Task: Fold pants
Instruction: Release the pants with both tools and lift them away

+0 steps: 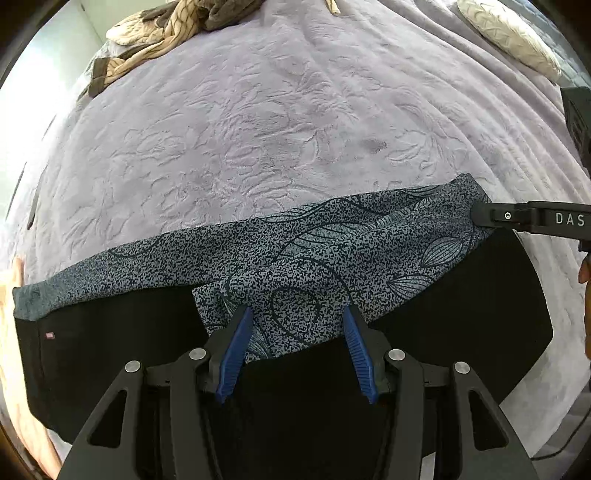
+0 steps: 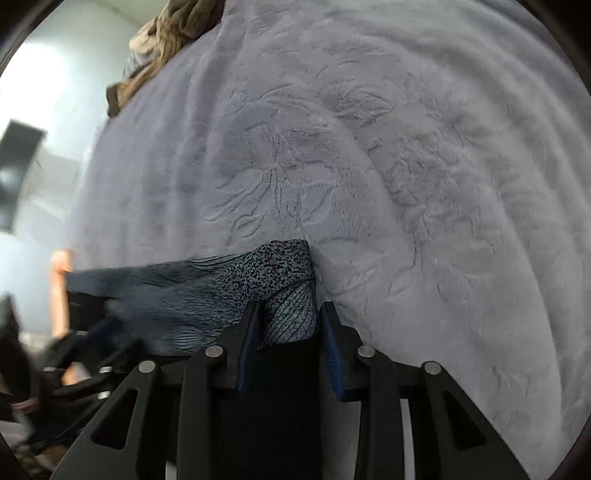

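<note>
Pants (image 1: 332,240) are seen on a pale lilac blanket (image 1: 258,129) that covers the bed. Black cloth with a band of speckled blue pattern is shown, and the long axis of this band runs from left to right across the left wrist view, with the right end a little higher. The black part lies toward the camera.

A bunch of the patterned cloth is seen between the blue pads of the left gripper (image 1: 297,314), near the middle of the band. The pads appear to press on the bunch, so this gripper is taken as clamped on the pants.

The right end of the band is met by the right gripper (image 2: 290,308). In the right wrist view the corner of the cloth sits between its jaws; one pad is touched by the cloth, while a small gap is seen at the other pad. A firm grip cannot be told there.

A brown knitted throw (image 1: 166,33) and a pale cushion (image 1: 509,33) are seen at the far edge of the bed.
</note>
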Available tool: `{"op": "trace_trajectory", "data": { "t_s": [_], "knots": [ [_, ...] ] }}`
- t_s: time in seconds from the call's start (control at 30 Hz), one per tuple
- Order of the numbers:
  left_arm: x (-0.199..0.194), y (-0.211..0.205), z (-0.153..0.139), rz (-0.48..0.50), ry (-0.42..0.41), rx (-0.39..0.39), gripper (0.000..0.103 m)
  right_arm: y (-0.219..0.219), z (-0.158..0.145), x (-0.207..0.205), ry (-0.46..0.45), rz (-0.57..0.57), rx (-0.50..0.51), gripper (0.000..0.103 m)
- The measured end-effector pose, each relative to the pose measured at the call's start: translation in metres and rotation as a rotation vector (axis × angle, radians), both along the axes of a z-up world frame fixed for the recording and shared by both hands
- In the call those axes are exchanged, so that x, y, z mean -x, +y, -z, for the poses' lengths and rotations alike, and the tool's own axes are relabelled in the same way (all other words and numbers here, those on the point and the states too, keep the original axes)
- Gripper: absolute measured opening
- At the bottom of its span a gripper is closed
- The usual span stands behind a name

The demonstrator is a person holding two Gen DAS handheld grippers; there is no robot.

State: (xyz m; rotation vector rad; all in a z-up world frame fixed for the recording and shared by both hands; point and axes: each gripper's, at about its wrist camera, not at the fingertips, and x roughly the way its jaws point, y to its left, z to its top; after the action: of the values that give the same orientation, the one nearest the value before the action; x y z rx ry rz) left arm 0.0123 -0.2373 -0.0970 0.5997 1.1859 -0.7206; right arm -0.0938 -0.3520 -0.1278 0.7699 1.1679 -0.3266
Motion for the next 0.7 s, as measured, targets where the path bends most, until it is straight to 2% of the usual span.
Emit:
{"op": "trace_trajectory", "data": {
  "t_s": [0.03,0.07,0.13,0.2,0.33,0.4,0.57,0.7],
  "knots": [
    [-0.002,0.002,-0.001,-0.006,0.002,0.003,0.053,0.003,-0.002,0.0,0.006,0.008,0.022,0.043],
    [-0.002,0.006,-0.002,-0.016,-0.007,-0.006,0.059,0.006,-0.007,0.002,0.012,0.016,0.049,0.047],
    [-0.008,0.02,0.001,-0.068,0.006,-0.036,0.077,0.011,-0.015,0.005,0.012,0.018,0.066,0.048],
    [-0.015,0.04,0.0,-0.134,0.063,-0.006,0.077,0.016,-0.028,0.011,0.008,0.026,0.076,0.048],
    [-0.008,0.053,-0.011,-0.137,0.034,-0.022,0.077,0.036,-0.053,0.03,-0.003,0.039,0.105,0.049],
    [-0.004,0.057,-0.017,-0.144,0.026,-0.03,0.077,0.047,-0.06,0.034,-0.007,0.031,0.123,0.055],
    [0.0,0.084,-0.029,-0.201,0.051,-0.022,0.077,0.095,-0.077,0.033,-0.017,-0.024,0.15,0.064],
    [0.0,0.113,-0.032,-0.244,0.055,-0.064,0.077,0.129,-0.067,0.024,0.009,-0.083,0.133,0.077]
  ]
}}
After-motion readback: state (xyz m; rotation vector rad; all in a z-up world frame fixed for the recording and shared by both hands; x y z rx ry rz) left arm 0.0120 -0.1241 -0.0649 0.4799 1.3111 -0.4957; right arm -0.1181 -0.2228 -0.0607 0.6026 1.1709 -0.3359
